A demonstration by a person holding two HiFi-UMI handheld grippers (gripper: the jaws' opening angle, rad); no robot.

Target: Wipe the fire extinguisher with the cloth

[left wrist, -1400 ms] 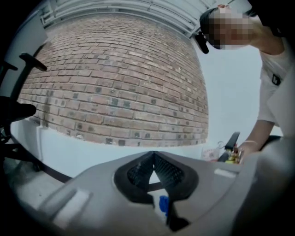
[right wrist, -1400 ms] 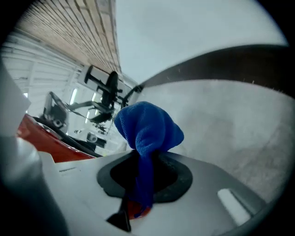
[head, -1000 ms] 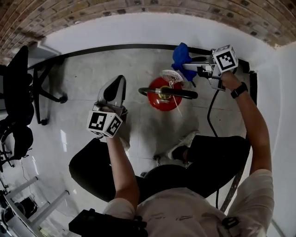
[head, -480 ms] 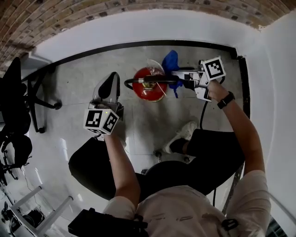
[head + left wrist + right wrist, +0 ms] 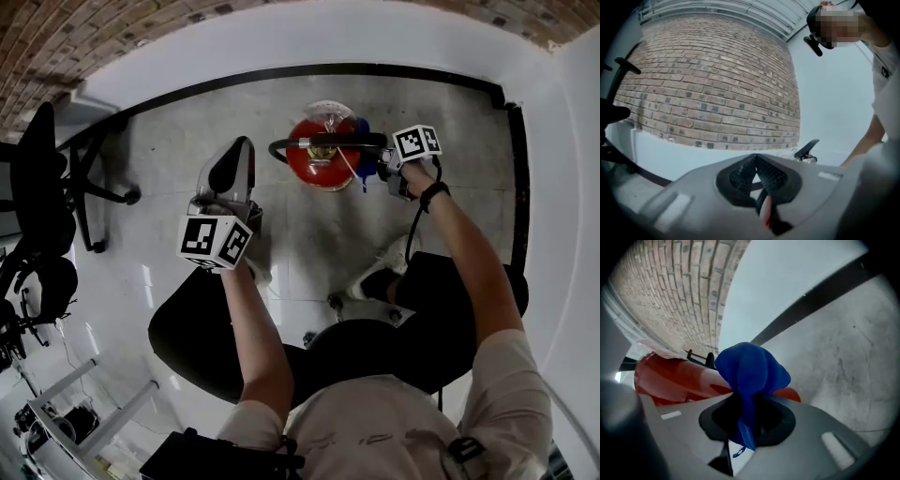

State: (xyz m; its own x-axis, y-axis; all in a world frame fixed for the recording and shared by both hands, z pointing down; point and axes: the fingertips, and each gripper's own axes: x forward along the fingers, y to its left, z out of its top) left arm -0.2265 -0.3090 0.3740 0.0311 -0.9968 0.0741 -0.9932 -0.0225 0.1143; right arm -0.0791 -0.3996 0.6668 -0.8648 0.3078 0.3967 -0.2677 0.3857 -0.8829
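Wiping is judged barely begun: cloth (image 5: 751,369) is clamped in right gripper (image 5: 382,170) jaws beside fire extinguisher (image 5: 314,164). Left gripper (image 5: 228,178) jaws are closed, empty.

Beige shirt (image 5: 375,431); black trousers (image 5: 197,337); black watch (image 5: 431,194)

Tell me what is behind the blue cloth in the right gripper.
The red metal fire extinguisher is directly behind the bunched blue cloth clamped by the right gripper. The cloth covers where they would meet, so contact cannot be seen.
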